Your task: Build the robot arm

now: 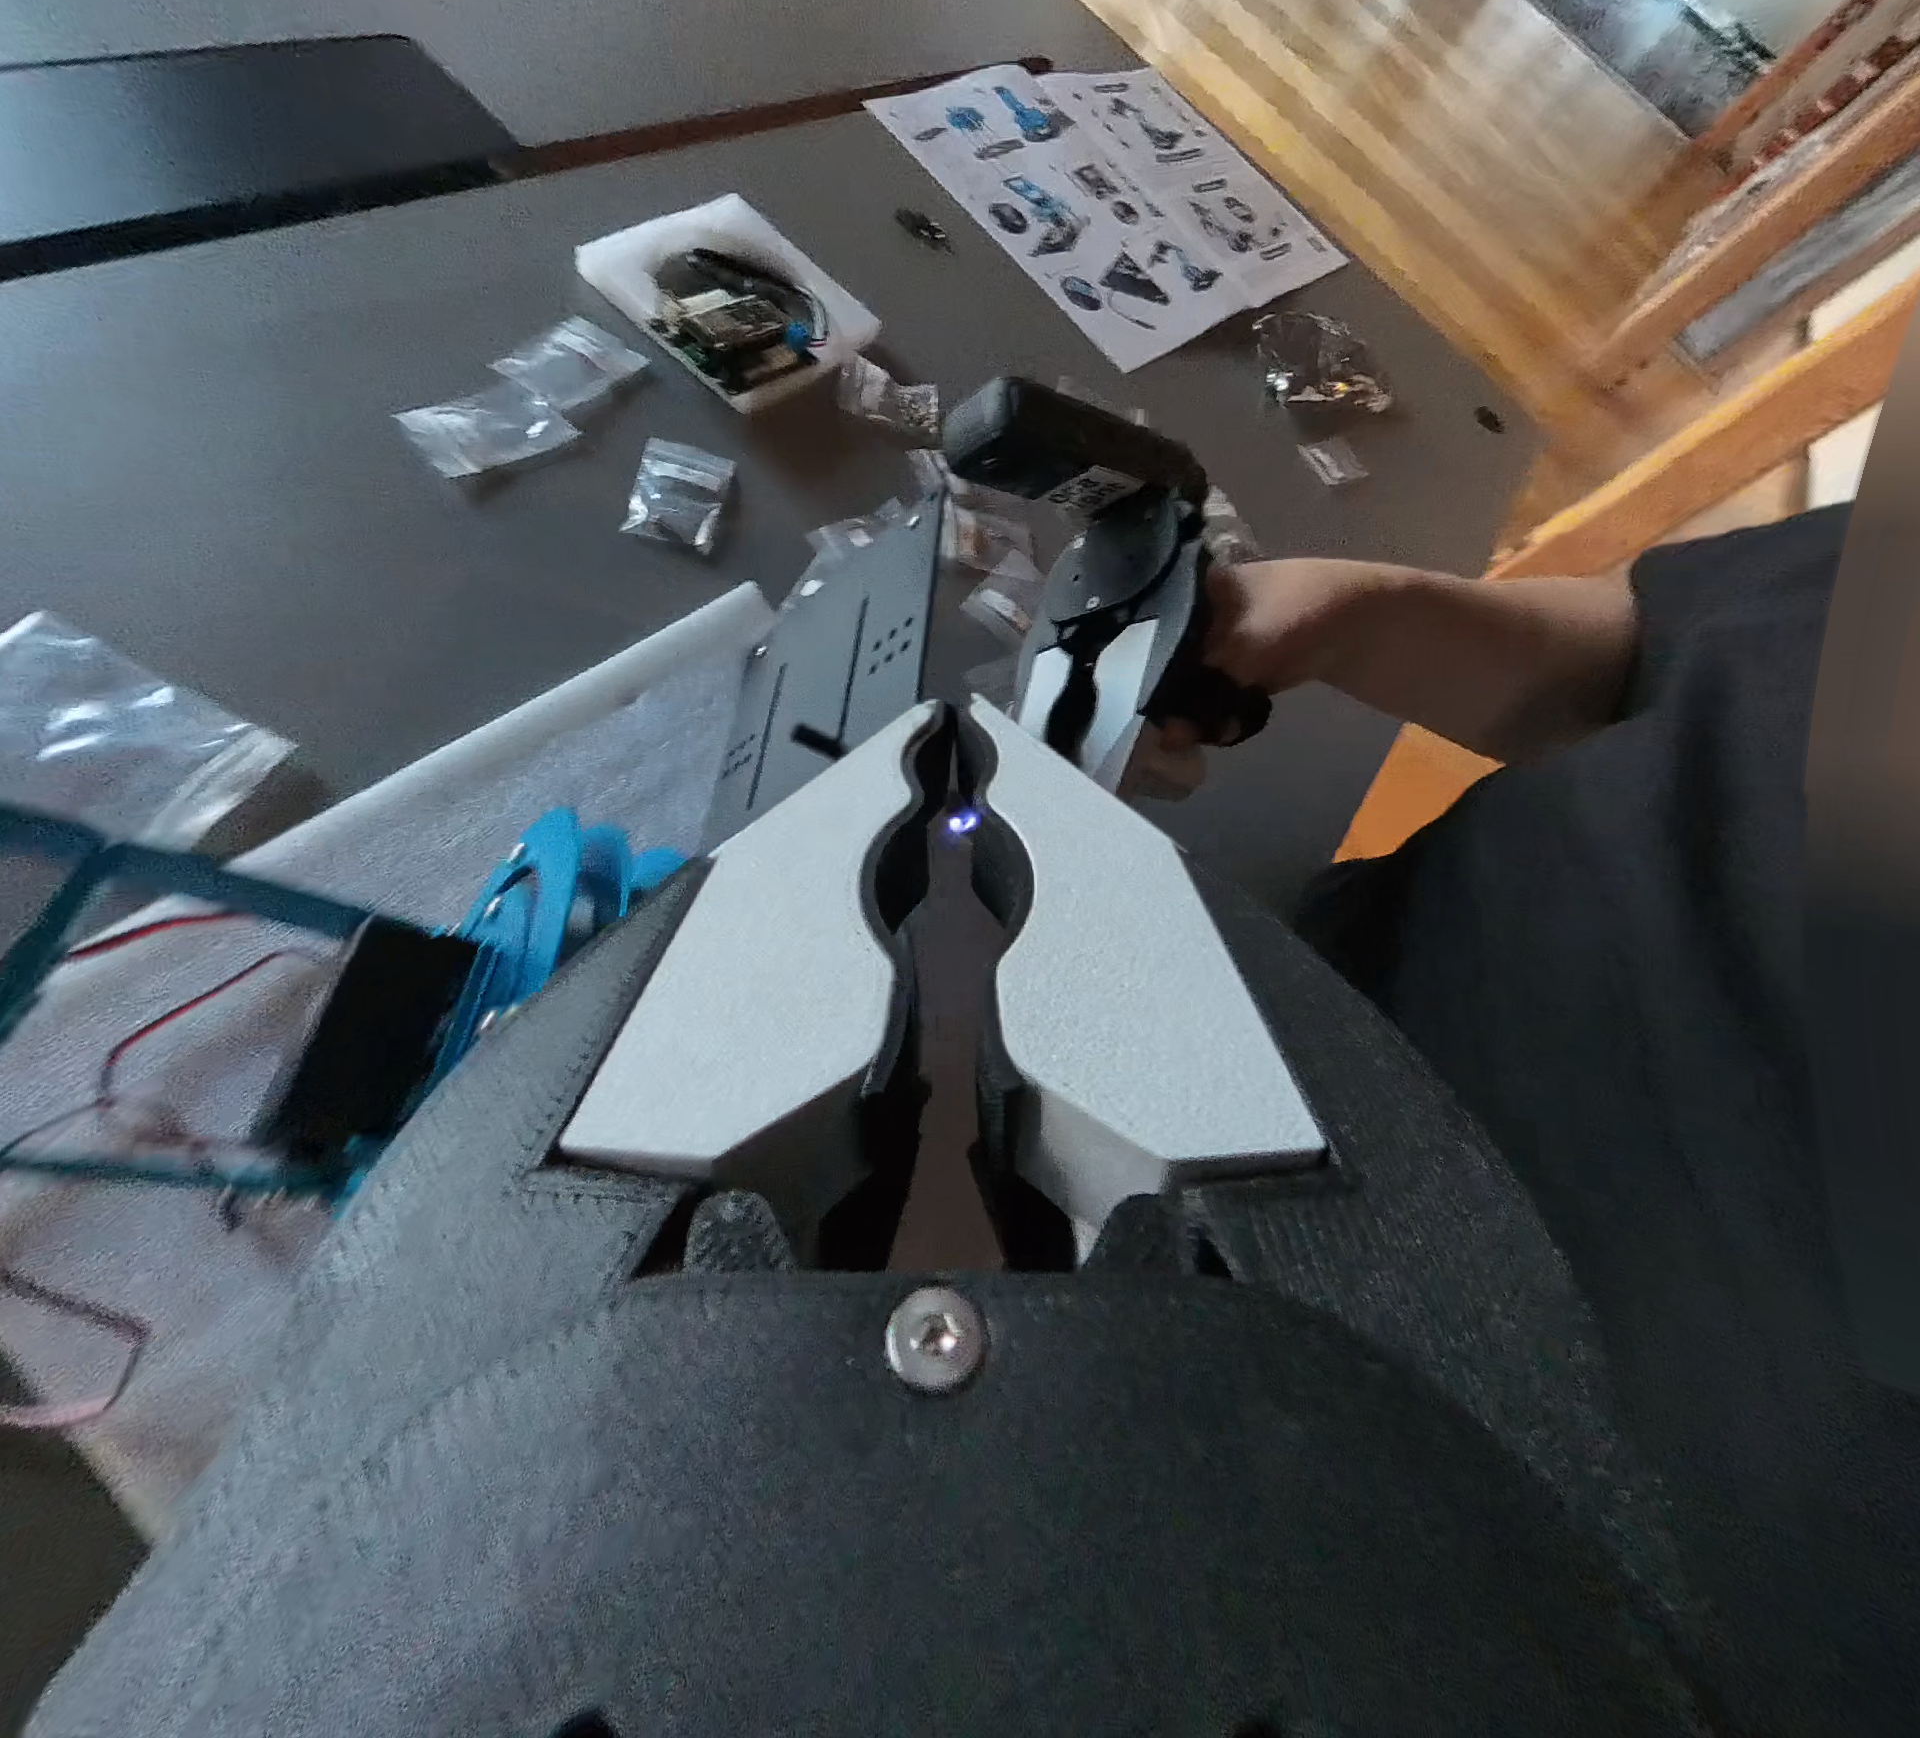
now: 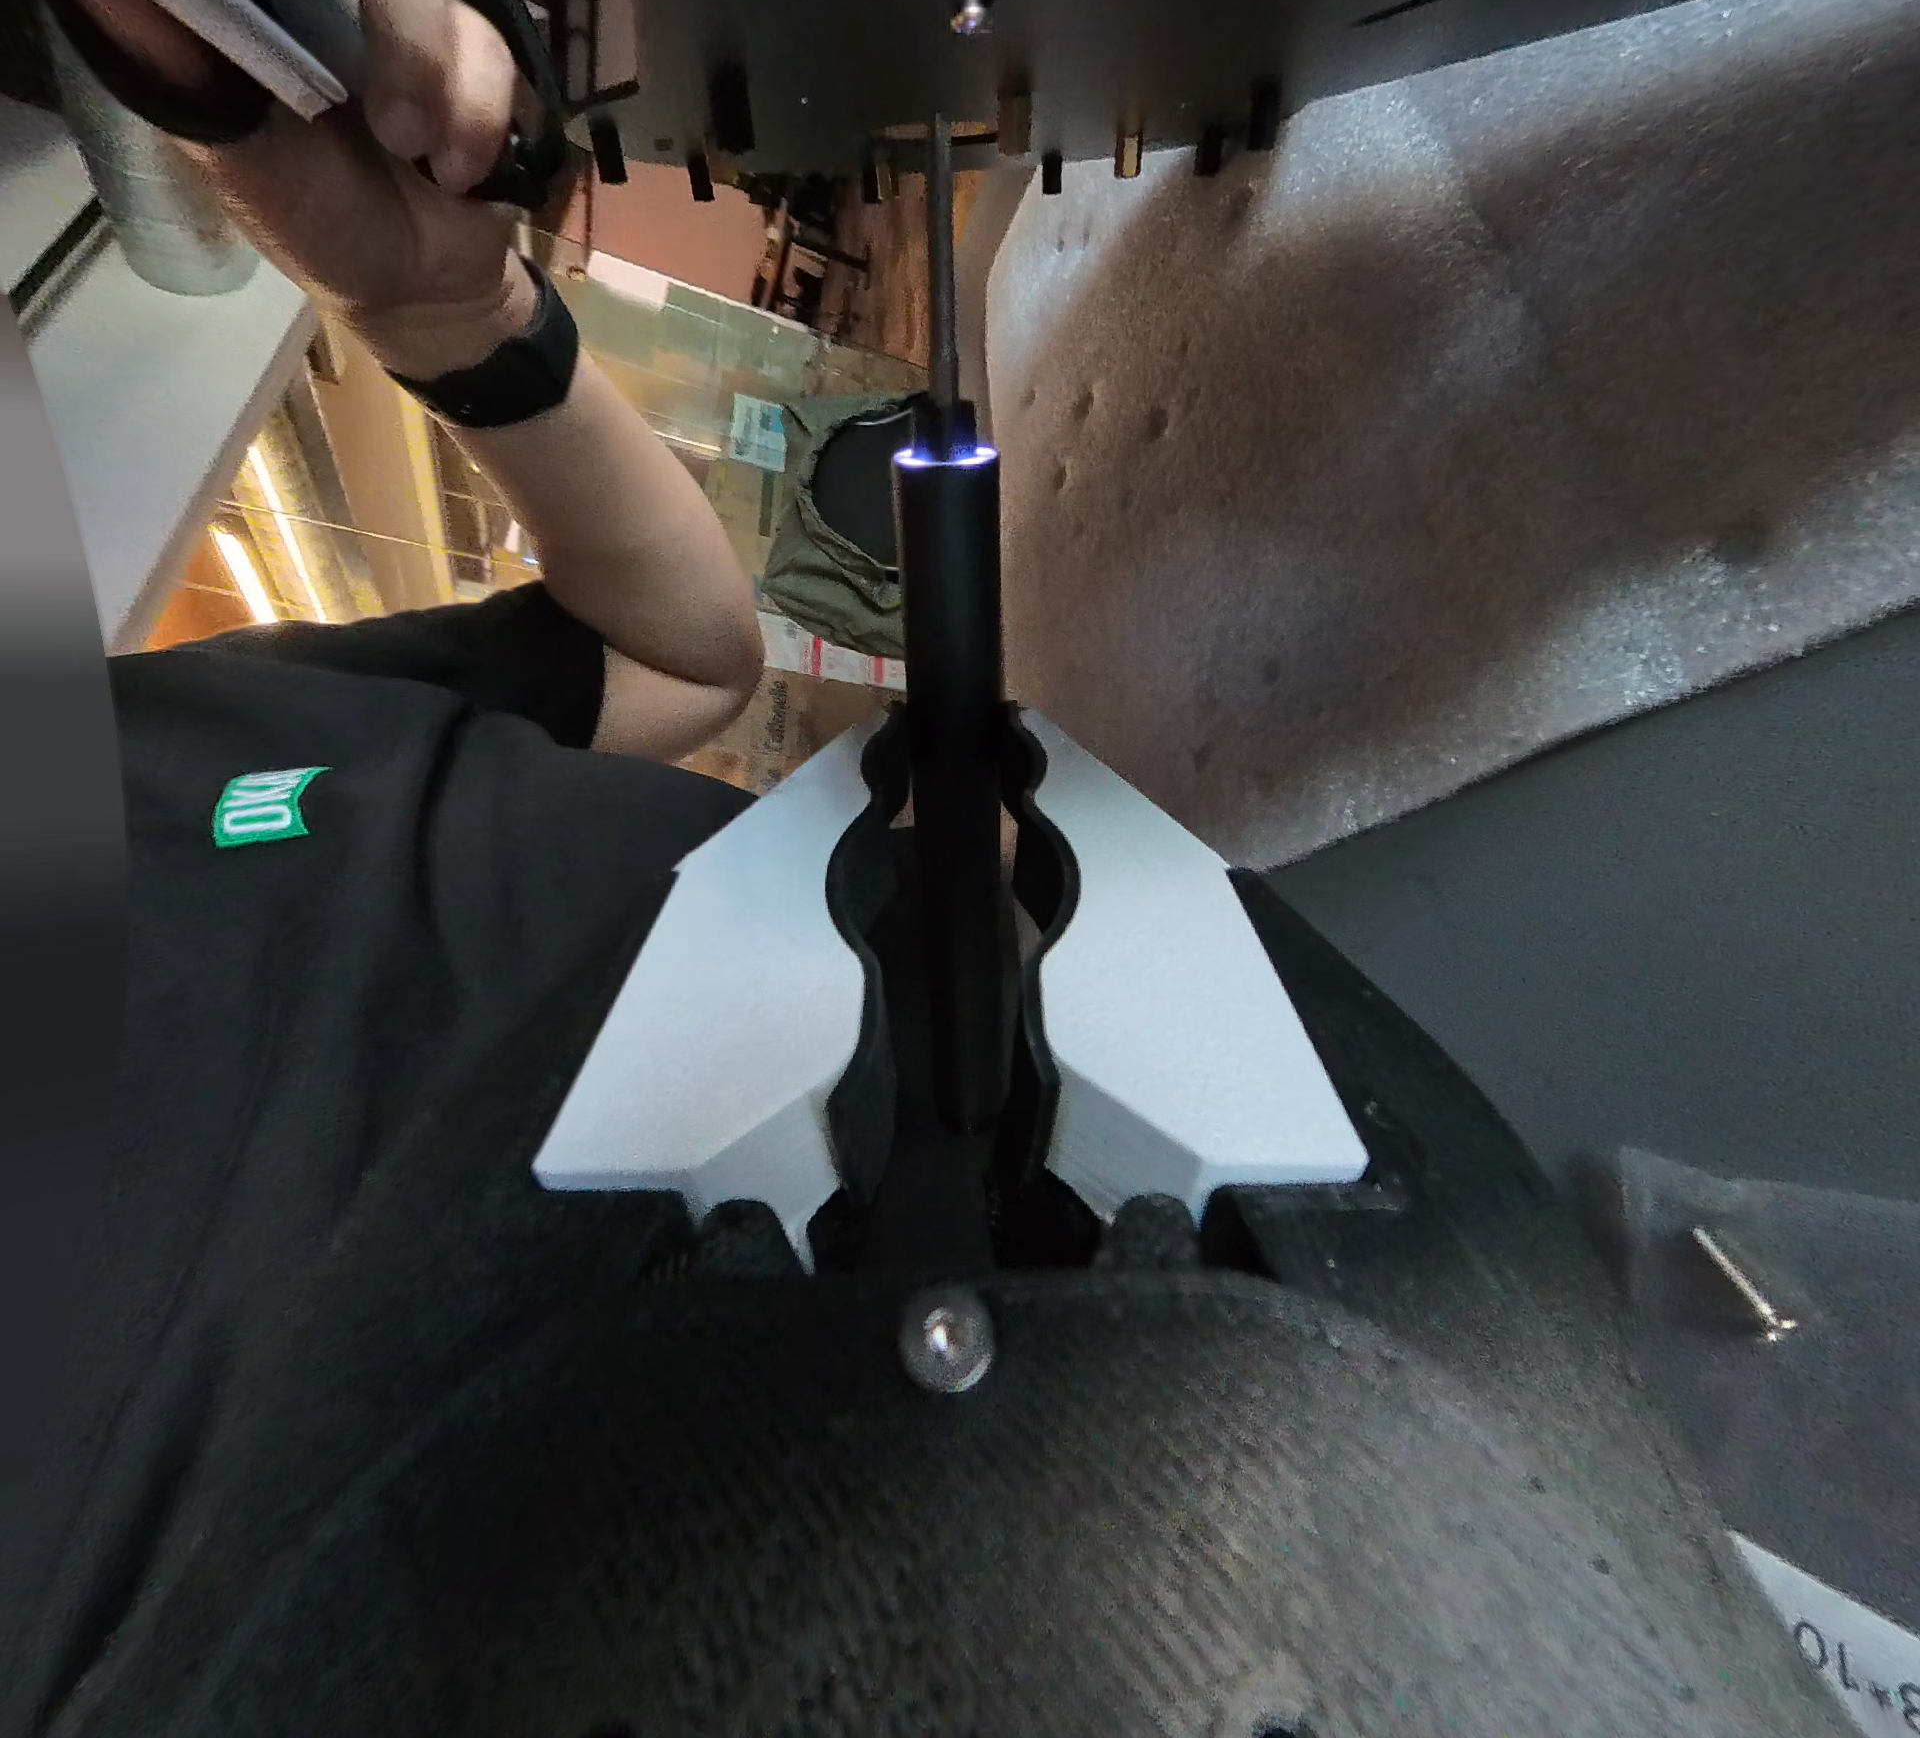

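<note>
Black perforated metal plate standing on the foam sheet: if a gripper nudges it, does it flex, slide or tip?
Probably stiff: the black metal plate shows straight edges and punched slots, no sag. Likely apt to tip, since it stands on edge. The foam sheet looks soft and dimpled, so it may grip rather than slide. The right gripper holds a screwdriver toward it.

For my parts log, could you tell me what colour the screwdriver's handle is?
Black, with a glowing ring at its front; the screwdriver shows best in the right wrist view.

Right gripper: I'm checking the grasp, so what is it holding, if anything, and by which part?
The right gripper is shut on a black electric screwdriver, gripping its barrel; the lit front end and thin bit stick out past the fingertips.
</note>
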The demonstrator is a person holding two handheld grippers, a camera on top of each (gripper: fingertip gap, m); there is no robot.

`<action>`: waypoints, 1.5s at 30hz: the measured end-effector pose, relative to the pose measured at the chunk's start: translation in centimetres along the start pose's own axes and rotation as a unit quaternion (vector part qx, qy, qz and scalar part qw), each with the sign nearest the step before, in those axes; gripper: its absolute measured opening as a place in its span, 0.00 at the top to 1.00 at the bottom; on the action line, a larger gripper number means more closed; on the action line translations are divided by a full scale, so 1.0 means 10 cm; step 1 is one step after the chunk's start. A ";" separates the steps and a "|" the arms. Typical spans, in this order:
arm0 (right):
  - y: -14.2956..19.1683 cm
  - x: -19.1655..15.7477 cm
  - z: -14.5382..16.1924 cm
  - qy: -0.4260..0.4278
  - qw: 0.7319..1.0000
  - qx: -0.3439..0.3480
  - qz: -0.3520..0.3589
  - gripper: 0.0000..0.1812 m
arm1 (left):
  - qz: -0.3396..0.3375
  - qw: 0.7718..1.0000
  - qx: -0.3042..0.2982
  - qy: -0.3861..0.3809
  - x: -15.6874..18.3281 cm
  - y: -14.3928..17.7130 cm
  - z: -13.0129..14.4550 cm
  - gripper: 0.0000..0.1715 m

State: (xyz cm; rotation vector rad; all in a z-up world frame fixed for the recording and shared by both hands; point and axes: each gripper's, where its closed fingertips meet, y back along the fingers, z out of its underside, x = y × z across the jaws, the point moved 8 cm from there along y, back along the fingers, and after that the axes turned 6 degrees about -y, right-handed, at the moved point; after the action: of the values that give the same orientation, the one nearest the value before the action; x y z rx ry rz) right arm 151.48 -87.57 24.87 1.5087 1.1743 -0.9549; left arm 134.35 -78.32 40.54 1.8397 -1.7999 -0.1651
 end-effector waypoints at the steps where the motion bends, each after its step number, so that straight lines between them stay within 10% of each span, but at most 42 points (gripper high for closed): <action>1: 0.00 0.00 -0.01 -0.003 1.000 0.002 -0.005 0.91 | 0.008 1.000 0.008 0.002 0.01 -0.05 -0.03 1.00; 10: 0.00 0.01 -0.05 -0.011 1.000 -0.001 -0.001 0.91 | 0.024 0.994 0.093 0.043 0.11 -0.06 0.19 1.00; 45: -0.01 0.02 -0.08 -0.002 1.000 -0.006 0.008 0.91 | 0.066 0.994 0.033 0.076 0.48 -0.17 0.66 1.00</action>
State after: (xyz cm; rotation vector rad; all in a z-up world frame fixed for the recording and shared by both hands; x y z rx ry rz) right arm 151.47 -86.74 24.90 1.5027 1.1623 -0.9387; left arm 133.33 -84.99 35.59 1.7211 -1.8315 0.0816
